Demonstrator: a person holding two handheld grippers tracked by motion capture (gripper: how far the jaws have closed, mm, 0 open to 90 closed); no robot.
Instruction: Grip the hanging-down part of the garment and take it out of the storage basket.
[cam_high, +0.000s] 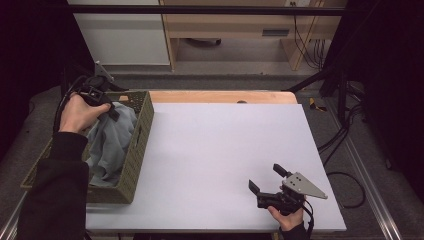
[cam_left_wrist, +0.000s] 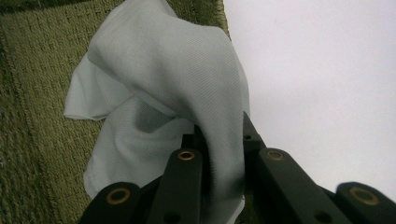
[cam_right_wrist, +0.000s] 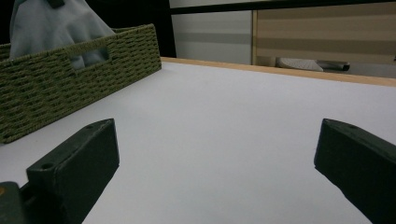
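**Cloth pinched at the basket, table wide open**

While the left gripper (cam_high: 102, 92) clamps a fold of the grey cloth (cam_high: 111, 140) above the woven basket (cam_high: 135, 155), the rest of the cloth lies inside it. The basket sits at the table's (cam_high: 225, 145) left edge, its wall rising beside the cloth. The right gripper (cam_high: 267, 180) rests near the front edge, jaws spread wide on nothing, with bare tabletop between it and the basket.

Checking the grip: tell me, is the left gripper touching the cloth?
Touching. In the left gripper view the left gripper has its jaws shut on the cloth.
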